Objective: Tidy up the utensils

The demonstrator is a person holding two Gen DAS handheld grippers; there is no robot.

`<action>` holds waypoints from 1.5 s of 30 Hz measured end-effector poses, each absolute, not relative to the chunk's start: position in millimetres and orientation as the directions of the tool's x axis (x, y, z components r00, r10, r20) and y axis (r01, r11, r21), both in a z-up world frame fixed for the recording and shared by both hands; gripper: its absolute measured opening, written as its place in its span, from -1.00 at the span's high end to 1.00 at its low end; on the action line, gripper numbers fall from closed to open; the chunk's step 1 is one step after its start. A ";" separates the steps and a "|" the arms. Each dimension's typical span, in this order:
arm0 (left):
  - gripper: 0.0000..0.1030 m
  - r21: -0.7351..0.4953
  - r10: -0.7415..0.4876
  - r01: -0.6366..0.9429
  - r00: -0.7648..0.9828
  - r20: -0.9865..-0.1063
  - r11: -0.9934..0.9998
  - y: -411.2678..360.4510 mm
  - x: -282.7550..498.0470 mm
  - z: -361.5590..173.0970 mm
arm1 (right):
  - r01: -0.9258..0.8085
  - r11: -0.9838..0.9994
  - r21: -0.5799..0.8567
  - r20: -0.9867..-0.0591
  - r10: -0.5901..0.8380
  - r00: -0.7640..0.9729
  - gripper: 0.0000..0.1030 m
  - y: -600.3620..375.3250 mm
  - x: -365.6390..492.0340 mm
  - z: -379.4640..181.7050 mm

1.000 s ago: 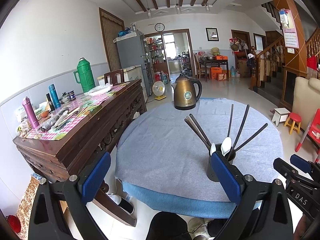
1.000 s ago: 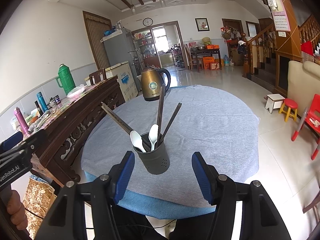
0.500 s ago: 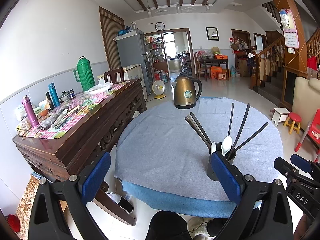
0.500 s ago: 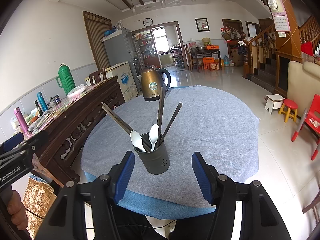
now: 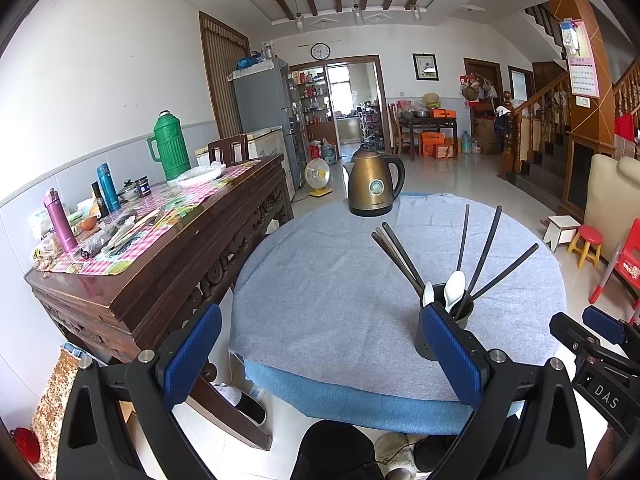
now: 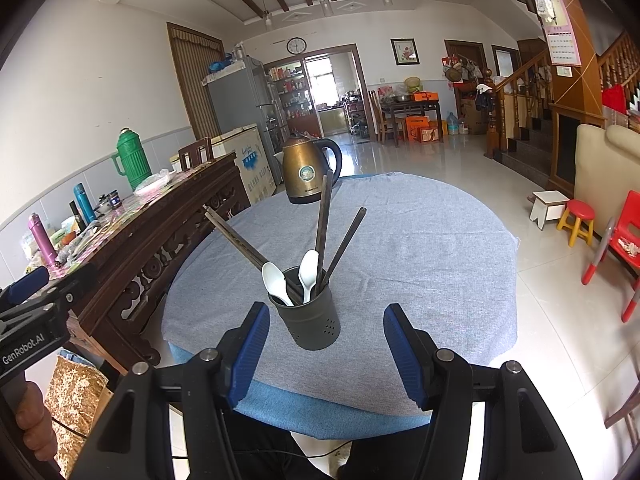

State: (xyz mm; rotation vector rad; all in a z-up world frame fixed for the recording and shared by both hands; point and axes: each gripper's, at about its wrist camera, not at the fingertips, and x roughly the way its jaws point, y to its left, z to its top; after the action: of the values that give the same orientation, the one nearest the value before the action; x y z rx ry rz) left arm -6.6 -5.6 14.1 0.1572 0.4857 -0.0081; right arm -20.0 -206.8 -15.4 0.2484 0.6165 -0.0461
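Note:
A dark grey utensil holder (image 6: pixel 314 322) stands upright near the front edge of the round table (image 6: pixel 420 248), which wears a grey-blue cloth. Several dark chopsticks (image 6: pixel 322 232) and two white spoons (image 6: pixel 309 274) stick out of it. My right gripper (image 6: pixel 325 354) hovers just in front of the holder, open, its blue pads apart and touching nothing. In the left wrist view the holder (image 5: pixel 426 342) is partly hidden behind the right pad of my left gripper (image 5: pixel 320 360), which stands wide open over the table's front edge with nothing between its fingers.
A bronze kettle (image 6: pixel 308 174) sits at the table's far side. A dark wooden sideboard (image 5: pixel 160 248) with flasks and clutter runs along the left. Stools and a red chair (image 6: pixel 616 240) stand on the floor to the right. A hand (image 6: pixel 34 428) holds the left gripper's handle.

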 end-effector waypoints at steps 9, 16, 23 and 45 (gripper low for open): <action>-0.94 0.149 0.031 0.044 0.883 -0.469 0.988 -4.4 -5.8 13.4 | 0.116 0.969 0.217 -0.578 0.032 0.815 -0.23 -205.5 -20.3 -14.8; -0.94 0.147 0.033 0.042 0.881 -0.471 0.988 -2.6 -4.8 13.4 | 0.116 0.969 0.218 -0.578 0.032 0.816 -0.23 -205.2 -19.9 -15.1; -0.94 0.142 0.038 0.034 0.880 -0.474 0.989 0.3 -4.5 14.1 | 0.114 0.970 0.216 -0.577 0.033 0.816 -0.23 -204.7 -19.9 -14.8; -0.94 0.136 0.046 0.023 0.874 -0.483 0.990 5.6 -2.7 11.1 | 0.104 0.973 0.205 -0.580 0.035 0.814 -0.23 -200.6 -17.8 -15.6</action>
State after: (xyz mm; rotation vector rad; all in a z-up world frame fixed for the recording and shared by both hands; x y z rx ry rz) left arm -2.7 5.6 11.1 0.1395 0.5074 0.0118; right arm -17.8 -200.6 -15.6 0.2325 0.6207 -0.0372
